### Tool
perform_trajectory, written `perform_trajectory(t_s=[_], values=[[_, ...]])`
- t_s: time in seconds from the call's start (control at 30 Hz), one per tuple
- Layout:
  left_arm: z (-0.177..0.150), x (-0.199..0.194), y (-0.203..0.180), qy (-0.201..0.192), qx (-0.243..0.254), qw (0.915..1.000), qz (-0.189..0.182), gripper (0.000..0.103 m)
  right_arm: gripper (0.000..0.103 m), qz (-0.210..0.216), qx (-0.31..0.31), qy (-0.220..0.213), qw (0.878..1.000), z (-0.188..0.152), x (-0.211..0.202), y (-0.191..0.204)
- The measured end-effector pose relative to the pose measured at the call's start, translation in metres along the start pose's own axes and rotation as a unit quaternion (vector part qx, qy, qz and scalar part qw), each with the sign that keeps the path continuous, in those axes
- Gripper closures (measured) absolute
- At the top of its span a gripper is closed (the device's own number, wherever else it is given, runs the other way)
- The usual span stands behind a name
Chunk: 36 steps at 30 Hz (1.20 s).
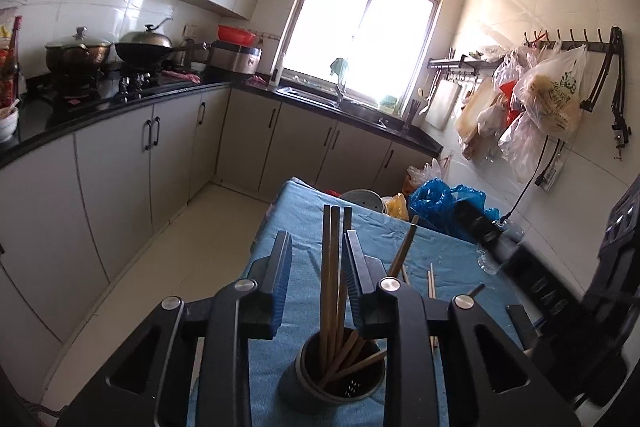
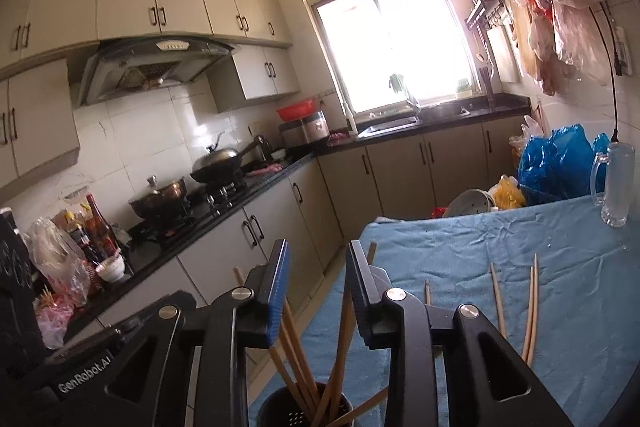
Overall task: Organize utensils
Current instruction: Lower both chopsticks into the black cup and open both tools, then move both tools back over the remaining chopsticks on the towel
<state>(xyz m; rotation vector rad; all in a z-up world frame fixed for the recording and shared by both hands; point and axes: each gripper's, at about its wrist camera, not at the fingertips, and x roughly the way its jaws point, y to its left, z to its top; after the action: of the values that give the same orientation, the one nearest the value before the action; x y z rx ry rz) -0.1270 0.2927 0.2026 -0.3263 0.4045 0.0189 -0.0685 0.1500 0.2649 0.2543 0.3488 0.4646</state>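
- Chopsticks point(image 1: 334, 275) stand in a dark round holder point(image 1: 334, 373) on the blue cloth point(image 1: 448, 259) of the table, close under both of my cameras.
- Through the left camera I see my left gripper point(image 1: 318, 283) with its jaws a little apart; three upright sticks rise between the blue pads, near the right pad, but I cannot tell if it touches them, so nothing is clamped.
- Through the right camera my right gripper point(image 2: 318, 291) is also partly open; sticks lean behind both pads and the gap itself holds nothing.
- Only the right camera shows clearly the loose chopsticks point(image 2: 532, 311) lying flat on the cloth, to the right of the holder, and a glass mug point(image 2: 616, 183) near the far right corner.
- Only the left camera shows the black box point(image 1: 536, 279) along the right side of the table; a dark blurred shape at its right edge I cannot identify.
- Behind the table stand a blue plastic bag point(image 2: 556, 163), a yellow bag point(image 2: 508, 195) and a grey lid point(image 2: 468, 203).
- The left table edge drops to the free floor point(image 1: 192, 247) beside the cabinets point(image 1: 112, 163).
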Motion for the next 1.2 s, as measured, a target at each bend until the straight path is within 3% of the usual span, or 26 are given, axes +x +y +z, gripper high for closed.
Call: perform_trajectory(t_s=[0.13,0.2,0.33,0.43,0.53,0.57,0.6,0.67,0.73,0.87,0.97,1.2], values=[[-0.006,-0.028,-0.009,-0.01,0.004,0.9999,-0.004,0.077,0.057,0.007,-0.001,-0.028,1.0,0.015,-0.039,-0.008],[-0.013,-0.045,-0.015,-0.015,0.01,0.9997,-0.014,0.072,0.048,0.002,-0.002,-0.042,0.999,0.021,-0.062,-0.019],[-0.039,-0.065,-0.034,-0.013,0.036,0.9986,-0.037,0.066,0.042,-0.045,0.008,-0.049,0.998,0.023,-0.098,-0.065],[-0.066,-0.068,-0.051,0.013,0.06,0.9961,-0.064,0.065,0.042,-0.099,0.03,-0.009,0.995,0.011,-0.1,-0.113],[-0.091,-0.059,-0.071,0.049,0.084,0.9914,-0.087,0.065,0.042,-0.124,0.066,0.085,0.986,-0.015,-0.071,-0.167],[-0.1,-0.054,-0.077,0.065,0.091,0.9893,-0.093,0.065,0.045,-0.124,0.073,0.114,0.983,-0.024,-0.06,-0.18],[-0.111,-0.049,-0.083,0.083,0.096,0.9868,-0.1,0.065,0.057,-0.122,0.081,0.148,0.978,-0.036,-0.045,-0.193],[-0.128,-0.041,-0.096,0.108,0.113,0.9817,-0.108,0.065,0.071,-0.116,0.098,0.197,0.969,-0.056,-0.021,-0.213],[-0.144,-0.035,-0.109,0.124,0.14,0.9765,-0.107,0.065,0.074,-0.102,0.118,0.232,0.96,-0.072,0.0,-0.229],[-0.162,-0.021,-0.124,0.143,0.174,0.9687,-0.105,0.065,0.075,-0.101,0.113,0.261,0.954,-0.084,0.03,-0.238],[-0.167,-0.01,-0.13,0.155,0.175,0.9669,-0.102,0.065,0.075,-0.098,0.102,0.276,0.951,-0.086,0.049,-0.239],[-0.171,0.009,-0.124,0.175,0.17,0.965,-0.097,0.065,0.084,-0.138,0.038,0.299,0.943,-0.097,0.07,-0.231]])
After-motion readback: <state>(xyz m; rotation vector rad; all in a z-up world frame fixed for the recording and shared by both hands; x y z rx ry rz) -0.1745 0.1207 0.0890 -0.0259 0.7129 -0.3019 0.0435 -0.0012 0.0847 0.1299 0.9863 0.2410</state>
